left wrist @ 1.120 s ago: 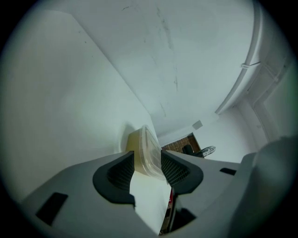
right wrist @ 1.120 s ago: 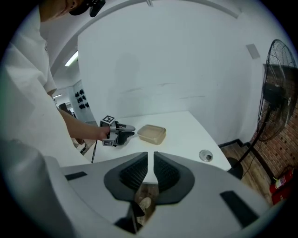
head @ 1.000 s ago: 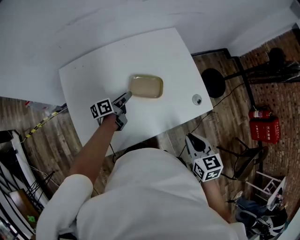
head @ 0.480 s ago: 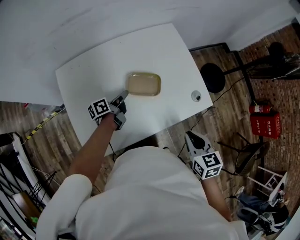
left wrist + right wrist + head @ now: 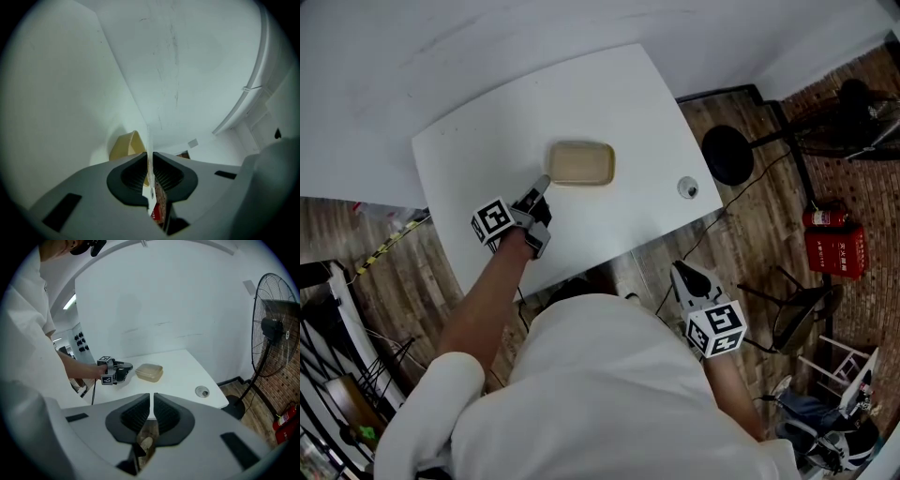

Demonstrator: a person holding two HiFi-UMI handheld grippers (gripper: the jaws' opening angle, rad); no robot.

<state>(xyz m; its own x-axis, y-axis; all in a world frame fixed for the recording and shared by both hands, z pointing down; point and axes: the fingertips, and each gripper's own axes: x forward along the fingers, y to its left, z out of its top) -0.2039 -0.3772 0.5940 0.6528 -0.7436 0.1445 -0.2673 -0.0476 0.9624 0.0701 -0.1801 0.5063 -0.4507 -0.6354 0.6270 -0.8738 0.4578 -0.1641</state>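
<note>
Beige translucent plastic lidded box (image 5: 580, 163), probably light and slippery, is pinched by its thin 8 o'clock rim corner in the left gripper (image 5: 541, 185), the right gripper (image 5: 682, 274) closed and empty.

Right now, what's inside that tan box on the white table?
Nothing inside can be made out: the tan box looks closed, and its cloudy top hides the contents. The left gripper pinches its thin edge. The box rests on the white table.

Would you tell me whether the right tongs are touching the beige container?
No, the right tongs hang off the table's near edge, apart from the beige container.
</note>
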